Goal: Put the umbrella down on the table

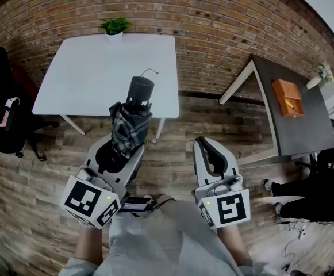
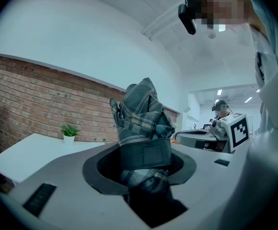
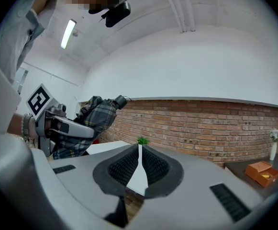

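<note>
Head view: my left gripper (image 1: 121,149) is clamped on the umbrella (image 1: 131,128), jaws pressing the folded fabric from both sides. The umbrella is a compact folding type: soft plaid cloth in dark green-grey with thin cream lines, bunched into loose pleats. A flat fabric strap (image 2: 146,152) wraps it right where the jaws bite. Its handle (image 1: 139,89) is a smooth black cylinder pointing away from me, with a thin cord loop (image 1: 149,72) at the end. It is in the air in my grip, not on anything. In the picture the handle end lines up with the near edge of the white table (image 1: 86,79); I can't tell if it is actually over it. The tabletop is matte, smooth and rectangular, with a small green plant (image 1: 115,26) in a white pot at the far edge. My right gripper (image 1: 208,148) is closed and empty: the black studded rubber pads (image 3: 124,166) meet at the tips with only a thin slit below. Both gripper bodies are matte grey plastic. The floor (image 1: 57,171) is rough wood planks and the wall (image 1: 212,22) is red brick. An orange box (image 1: 287,96) sits on the dark table (image 1: 304,131) at right.
</note>
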`<control>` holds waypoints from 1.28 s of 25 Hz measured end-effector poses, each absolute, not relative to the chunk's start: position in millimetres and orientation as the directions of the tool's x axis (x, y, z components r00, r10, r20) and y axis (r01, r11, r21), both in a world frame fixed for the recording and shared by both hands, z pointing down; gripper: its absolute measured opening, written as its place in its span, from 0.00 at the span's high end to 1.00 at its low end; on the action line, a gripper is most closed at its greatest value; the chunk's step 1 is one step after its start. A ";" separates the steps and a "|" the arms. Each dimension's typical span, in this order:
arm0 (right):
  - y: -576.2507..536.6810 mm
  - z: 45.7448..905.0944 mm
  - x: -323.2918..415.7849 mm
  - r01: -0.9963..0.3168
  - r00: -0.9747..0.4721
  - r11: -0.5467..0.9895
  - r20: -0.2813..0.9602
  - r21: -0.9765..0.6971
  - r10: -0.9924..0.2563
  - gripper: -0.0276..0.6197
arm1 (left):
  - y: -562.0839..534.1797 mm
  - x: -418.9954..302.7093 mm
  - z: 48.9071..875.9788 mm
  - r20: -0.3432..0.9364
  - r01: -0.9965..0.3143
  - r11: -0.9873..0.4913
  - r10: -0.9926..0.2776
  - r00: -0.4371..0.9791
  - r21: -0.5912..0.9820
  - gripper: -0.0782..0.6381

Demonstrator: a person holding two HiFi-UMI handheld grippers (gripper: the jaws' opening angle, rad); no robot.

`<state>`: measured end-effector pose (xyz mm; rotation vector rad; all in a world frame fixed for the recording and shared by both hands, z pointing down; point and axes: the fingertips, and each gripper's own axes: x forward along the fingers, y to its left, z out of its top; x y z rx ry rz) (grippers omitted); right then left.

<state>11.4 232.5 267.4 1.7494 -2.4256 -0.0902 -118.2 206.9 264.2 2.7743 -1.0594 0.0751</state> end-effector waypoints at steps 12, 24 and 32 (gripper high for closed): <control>235.0 281.9 11.0 -0.941 -0.300 0.312 0.103 0.131 -0.948 0.88 | 202.7 -119.2 275.5 0.107 -0.662 -0.734 -0.653 0.749 0.153 0.60; 167.2 291.2 14.6 -0.925 -0.351 0.358 0.080 0.124 -0.933 0.88 | 143.2 -117.2 283.7 0.099 -0.696 -0.703 -0.690 0.717 0.147 0.60; 78.4 291.9 34.9 -0.908 -0.396 0.405 0.101 0.107 -0.913 0.88 | 62.6 -96.8 282.2 0.114 -0.725 -0.670 -0.717 0.687 0.157 0.60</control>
